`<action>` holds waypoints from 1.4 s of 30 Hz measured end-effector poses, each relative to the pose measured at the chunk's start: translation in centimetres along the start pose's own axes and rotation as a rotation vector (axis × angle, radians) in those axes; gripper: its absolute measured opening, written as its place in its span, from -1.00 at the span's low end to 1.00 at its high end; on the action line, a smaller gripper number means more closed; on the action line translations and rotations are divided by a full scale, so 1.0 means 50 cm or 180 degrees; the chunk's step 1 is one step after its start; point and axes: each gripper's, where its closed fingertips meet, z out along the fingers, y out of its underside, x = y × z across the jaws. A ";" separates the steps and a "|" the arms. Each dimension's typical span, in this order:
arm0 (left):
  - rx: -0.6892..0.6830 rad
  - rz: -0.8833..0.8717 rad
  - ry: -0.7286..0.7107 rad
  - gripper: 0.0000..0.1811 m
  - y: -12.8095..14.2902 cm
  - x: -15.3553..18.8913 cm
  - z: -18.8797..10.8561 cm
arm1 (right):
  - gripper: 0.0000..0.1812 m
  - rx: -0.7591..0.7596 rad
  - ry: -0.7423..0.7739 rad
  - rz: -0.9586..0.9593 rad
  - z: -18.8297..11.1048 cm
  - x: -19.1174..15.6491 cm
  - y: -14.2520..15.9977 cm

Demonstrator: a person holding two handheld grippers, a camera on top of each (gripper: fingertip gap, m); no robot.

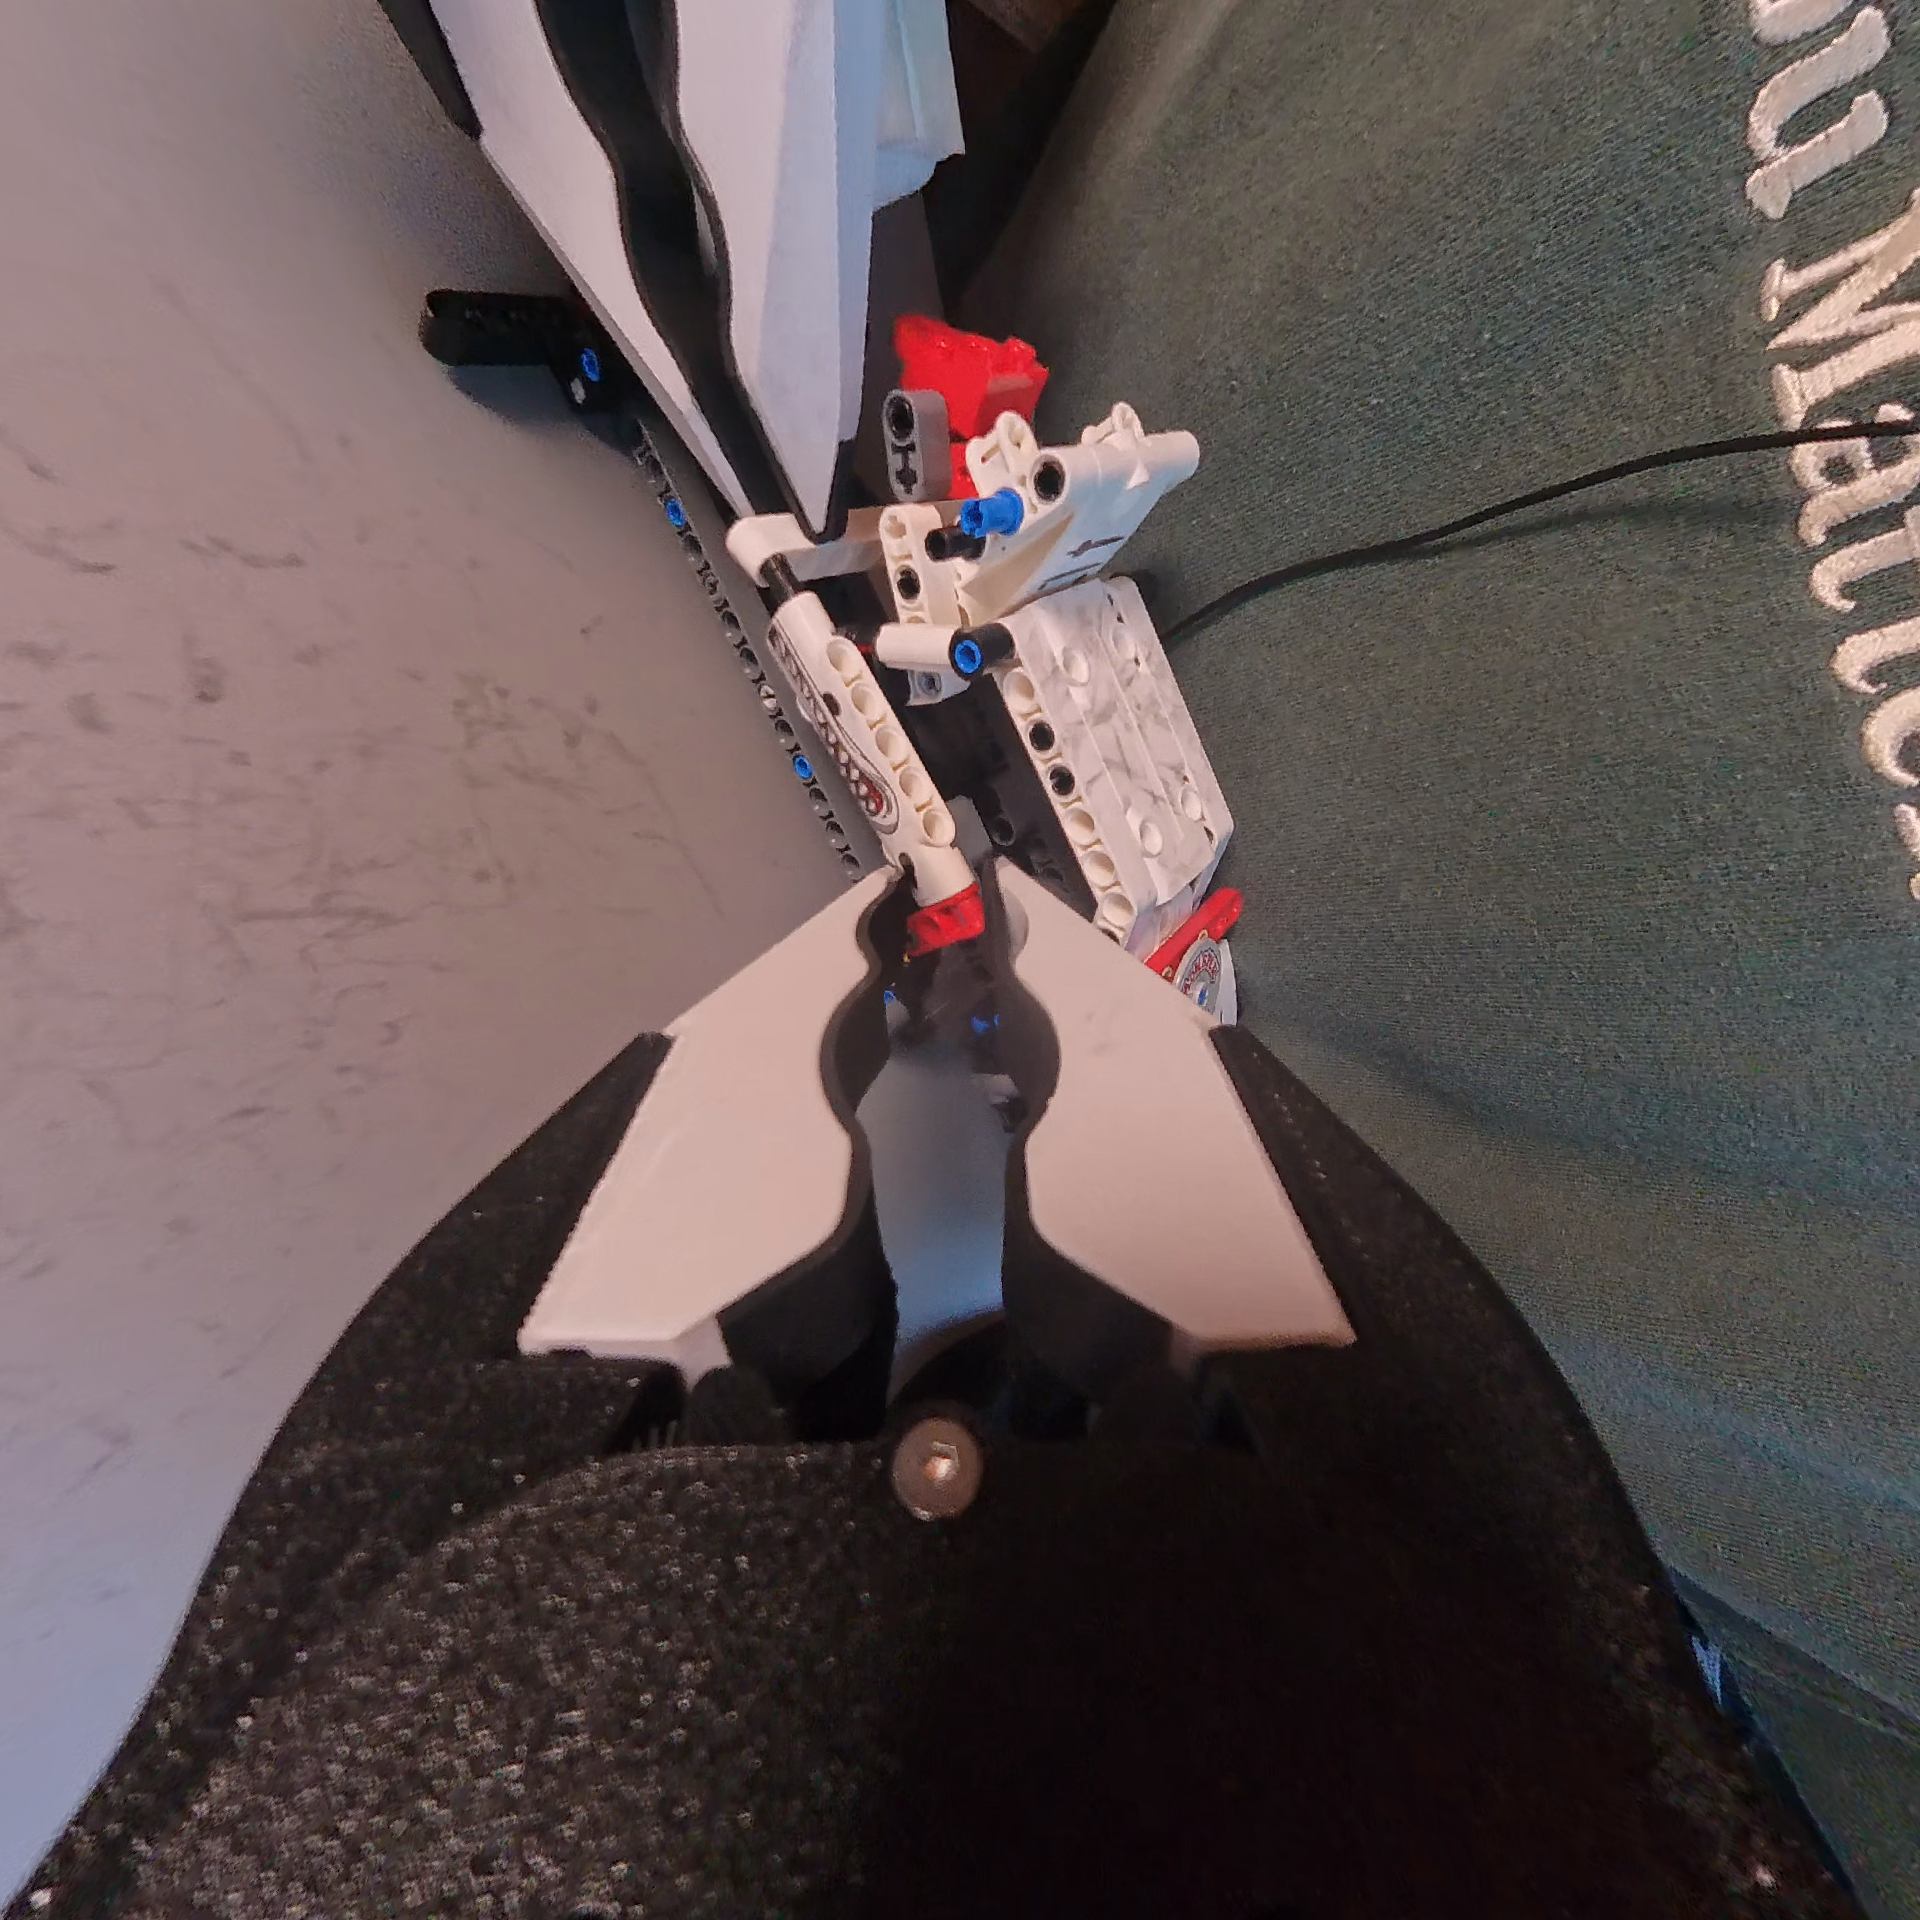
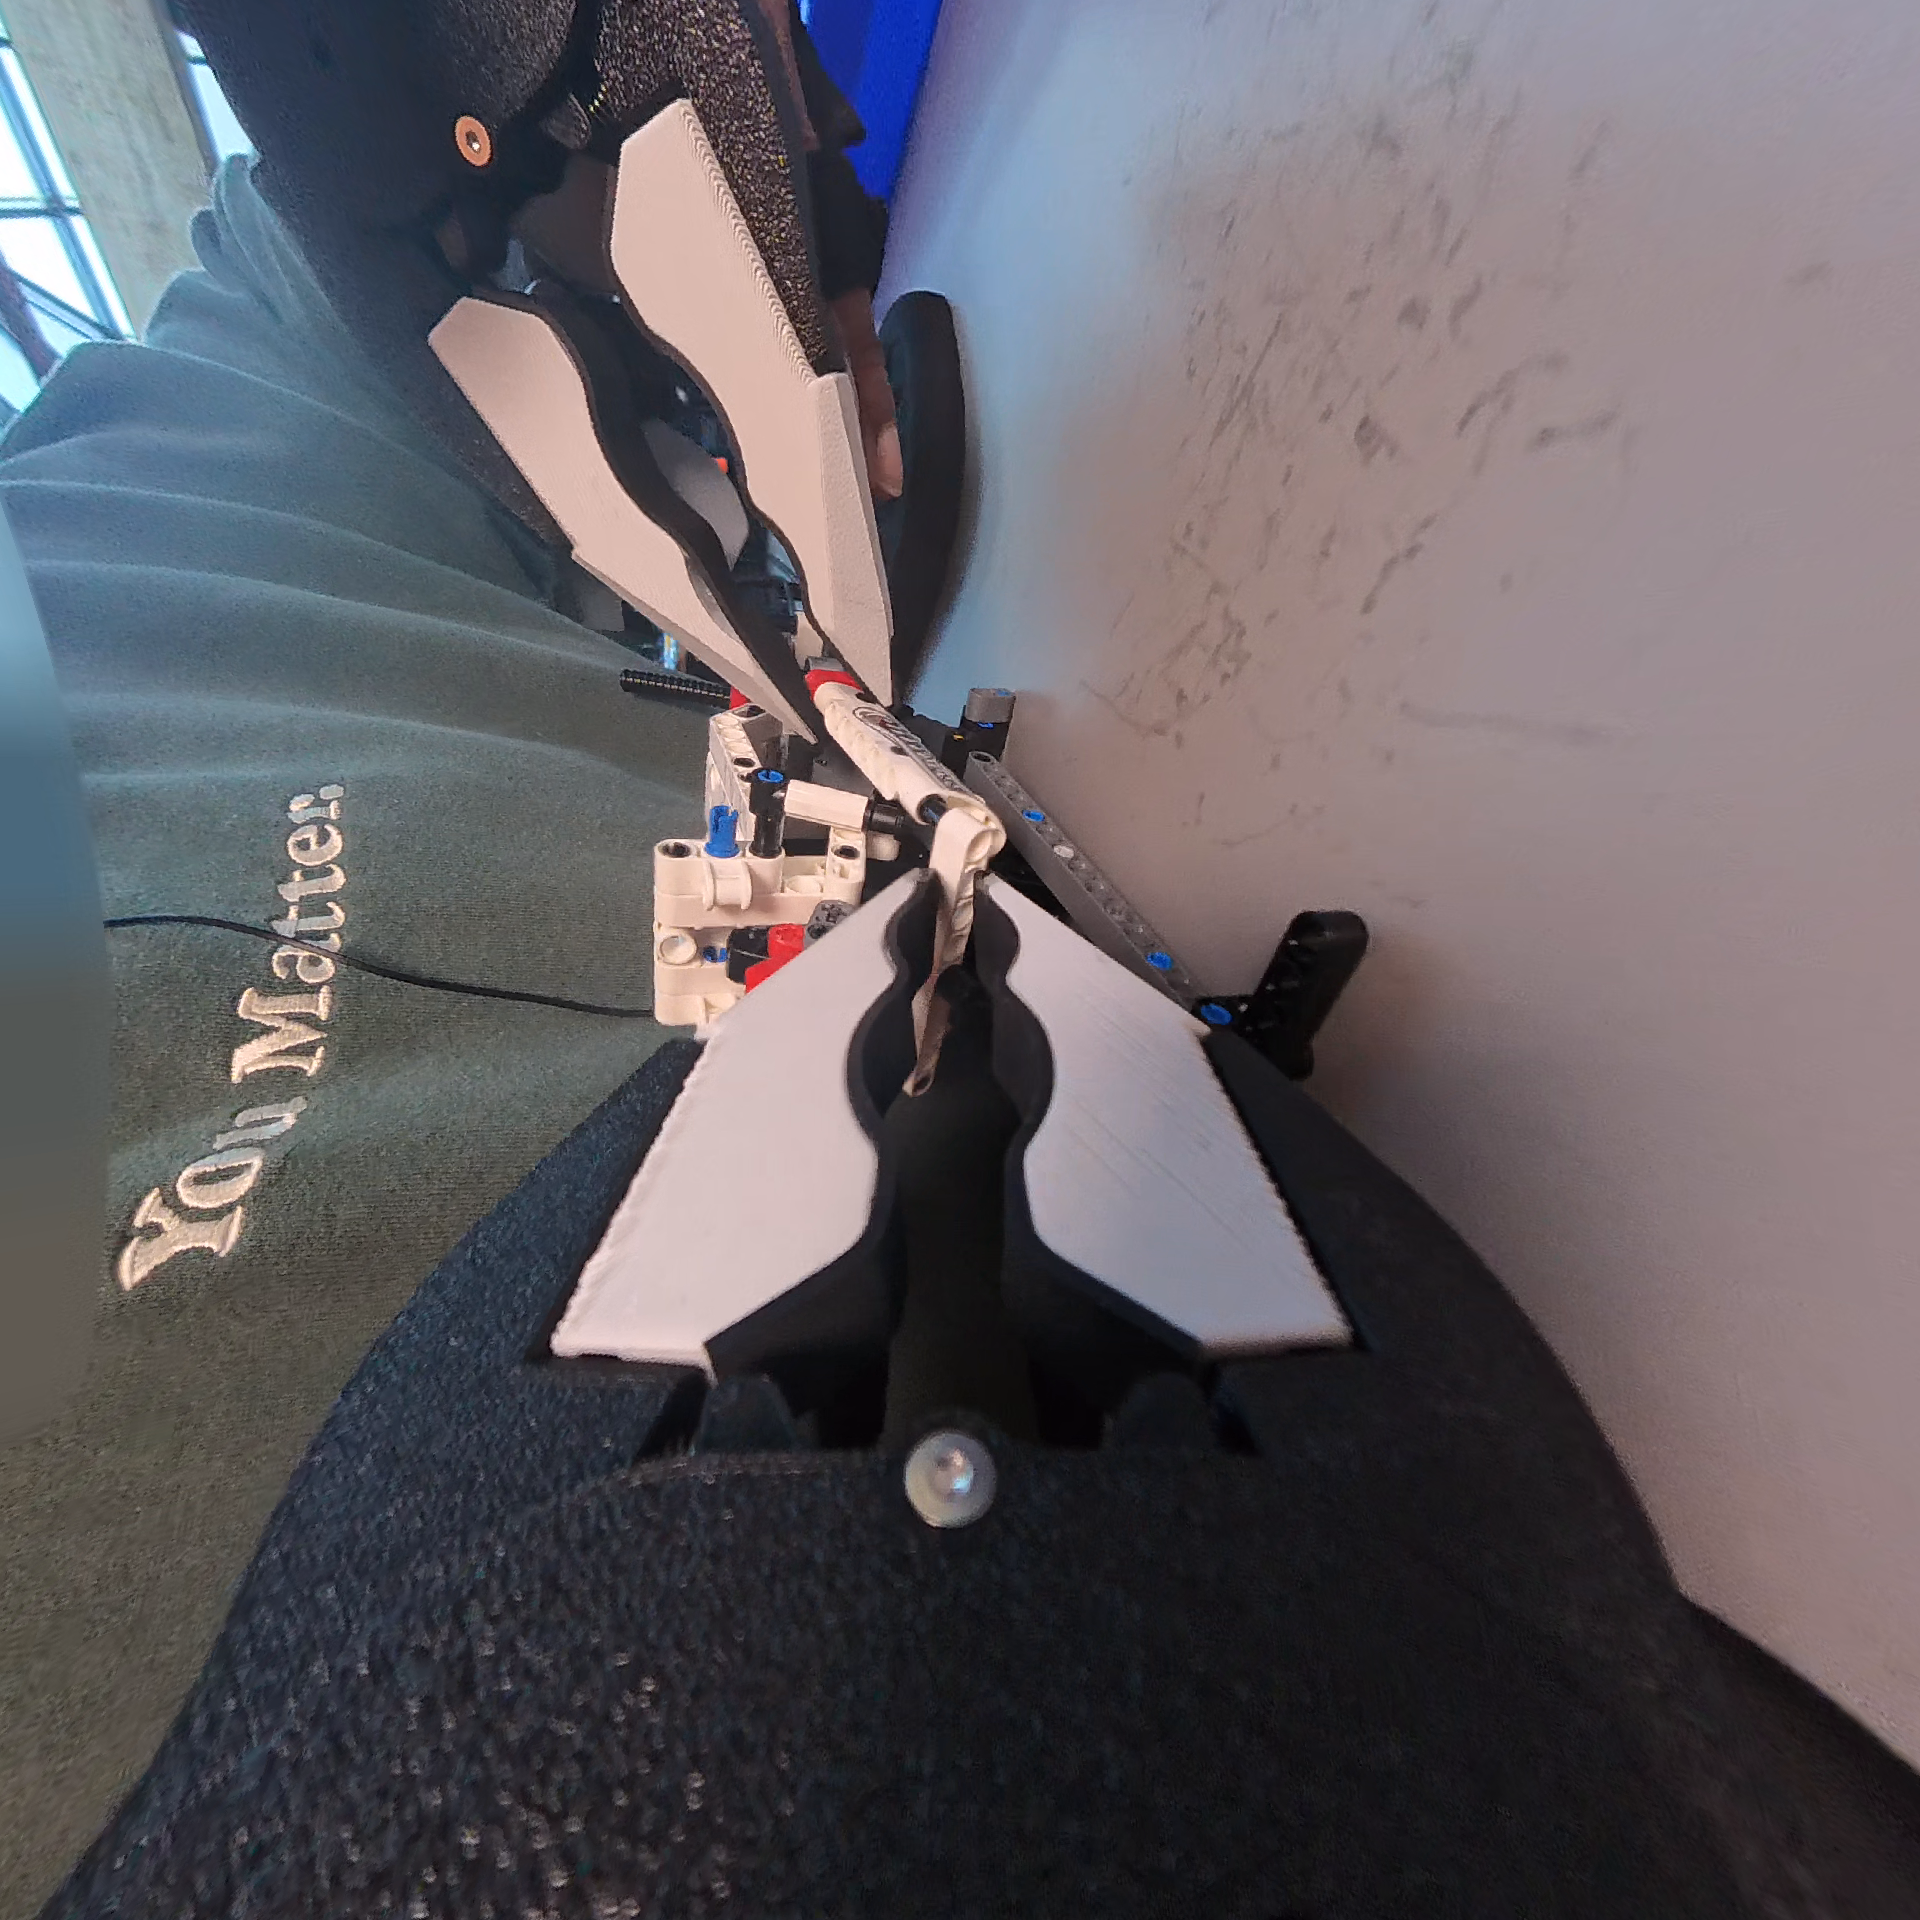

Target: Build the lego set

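Observation:
The Lego model (image 1: pixel 1101 727), white panels with red parts and blue pins, is held on its side by the table edge; it also shows in the right wrist view (image 2: pixel 748 883). My left gripper (image 1: pixel 940 914) is shut on the red end (image 1: pixel 948 923) of a white stickered beam (image 1: pixel 873 748) on the model. My right gripper (image 2: pixel 951 904) is shut on a white angled beam (image 2: pixel 964 852) joined to that beam's other end. Each gripper shows from the far end in the other view: the right (image 1: pixel 795 499), the left (image 2: pixel 847 691).
A long dark grey beam (image 1: pixel 748 665) with blue pins lies along the marbled grey table (image 1: pixel 260 727), ending at a black piece (image 1: pixel 499 332). A person's green sweatshirt (image 1: pixel 1455 831) is close behind the model, with a thin black cable (image 1: pixel 1455 530) across it.

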 end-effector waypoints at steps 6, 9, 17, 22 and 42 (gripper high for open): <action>-0.0014 -0.0006 0.0040 -0.86 0.002 0.002 0.005 | -0.82 -0.0107 -0.0186 0.0002 0.006 -0.007 0.008; -0.0022 0.0043 0.0024 -0.86 0.003 0.002 0.007 | -0.82 -0.0247 -0.0185 -0.0024 0.014 -0.006 0.020; 0.0020 0.0094 0.0035 -0.86 -0.004 0.008 0.001 | -0.90 -0.0157 -0.0309 0.0000 0.009 -0.016 0.012; -0.0074 0.0181 0.0022 -0.85 -0.003 0.007 0.002 | -0.90 -0.0144 -0.0132 0.0089 0.014 -0.001 0.011; -0.0361 -0.0230 0.0413 -0.85 -0.014 0.011 -0.002 | -0.88 -0.0318 0.0152 -0.0003 0.014 0.008 0.011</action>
